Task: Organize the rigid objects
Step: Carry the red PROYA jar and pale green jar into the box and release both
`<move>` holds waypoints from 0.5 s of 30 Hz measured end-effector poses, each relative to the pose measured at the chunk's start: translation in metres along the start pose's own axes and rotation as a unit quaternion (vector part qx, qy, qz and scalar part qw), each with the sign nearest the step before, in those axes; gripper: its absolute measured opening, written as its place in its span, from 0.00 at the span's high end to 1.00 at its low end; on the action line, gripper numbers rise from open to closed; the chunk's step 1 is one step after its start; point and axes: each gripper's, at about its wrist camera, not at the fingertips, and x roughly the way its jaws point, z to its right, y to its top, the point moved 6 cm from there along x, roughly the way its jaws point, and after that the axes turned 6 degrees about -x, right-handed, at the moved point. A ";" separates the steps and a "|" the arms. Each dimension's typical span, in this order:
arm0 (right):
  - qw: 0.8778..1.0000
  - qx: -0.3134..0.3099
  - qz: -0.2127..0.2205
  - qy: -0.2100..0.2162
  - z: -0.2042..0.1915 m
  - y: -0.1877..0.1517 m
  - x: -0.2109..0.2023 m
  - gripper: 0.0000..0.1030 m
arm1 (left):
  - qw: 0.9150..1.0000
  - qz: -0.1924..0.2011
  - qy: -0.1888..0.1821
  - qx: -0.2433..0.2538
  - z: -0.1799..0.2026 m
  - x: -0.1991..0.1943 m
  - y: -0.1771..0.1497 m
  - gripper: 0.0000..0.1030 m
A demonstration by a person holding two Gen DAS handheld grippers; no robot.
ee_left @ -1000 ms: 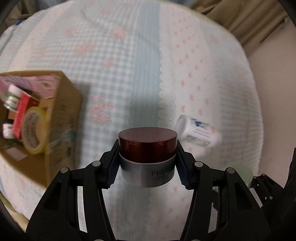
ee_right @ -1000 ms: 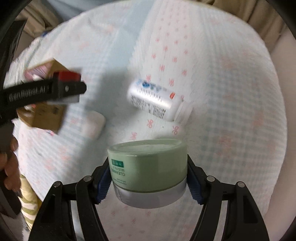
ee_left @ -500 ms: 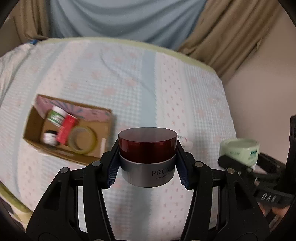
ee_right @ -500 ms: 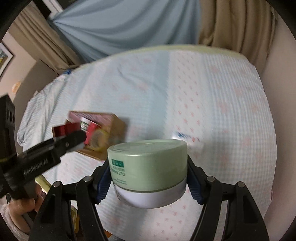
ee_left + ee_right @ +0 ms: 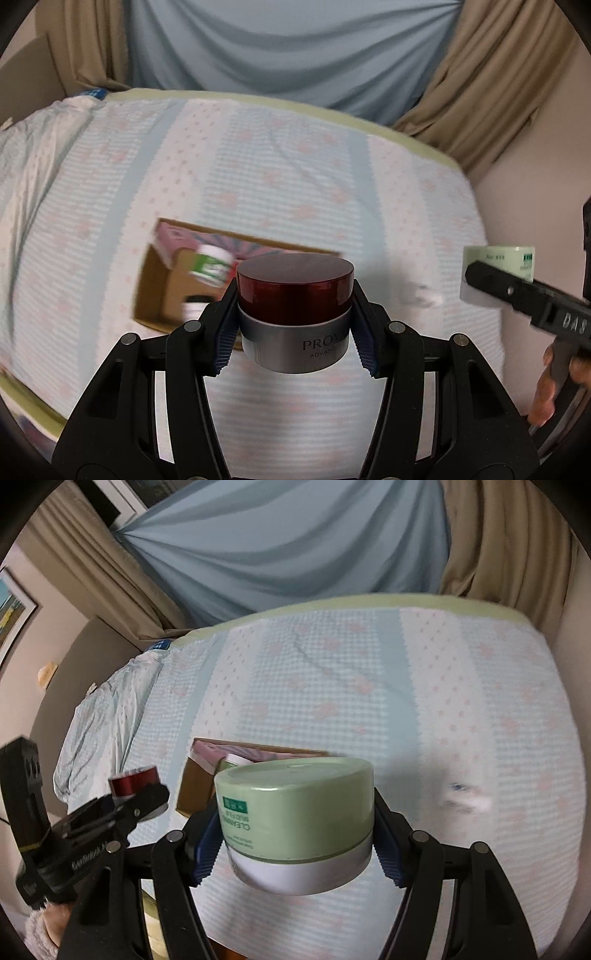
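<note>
My left gripper is shut on a red-lidded silver jar and holds it high above the bed. My right gripper is shut on a pale green jar with a white base, also held high. In the right wrist view the left gripper with the red jar shows at the left. In the left wrist view the green jar shows at the right. An open cardboard box lies on the bed below, with a green-labelled jar inside. A white bottle lies on the bed to the box's right.
The bed has a light blue and pink patterned cover. Blue and tan curtains hang behind it. A wall borders the bed on the right. The box also holds a pink item.
Both grippers have risen and pulled back from the bed with their jars. The box and white bottle now look smaller and farther below.
</note>
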 end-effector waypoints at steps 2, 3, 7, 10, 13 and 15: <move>1.000 0.013 -0.016 -0.004 -0.015 0.002 0.029 0.35 | 1.000 -0.008 0.010 0.010 -0.025 0.013 0.004 0.51; 1.000 0.018 -0.023 -0.005 -0.021 0.003 0.041 0.35 | 1.000 -0.015 0.013 0.013 -0.038 0.021 0.005 0.51; 0.998 0.045 -0.043 -0.025 -0.037 0.004 0.094 0.35 | 0.999 -0.044 0.021 0.022 -0.086 0.060 0.009 0.51; 0.996 0.061 -0.057 -0.036 -0.042 0.003 0.132 0.35 | 0.997 -0.062 0.027 0.035 -0.111 0.091 0.009 0.51; 0.994 0.068 -0.073 -0.050 -0.044 -0.002 0.169 0.35 | 0.995 -0.081 0.029 0.046 -0.129 0.122 0.004 0.51; 0.992 0.070 -0.084 -0.061 -0.043 -0.006 0.193 0.35 | 0.994 -0.094 0.027 0.045 -0.137 0.141 0.001 0.51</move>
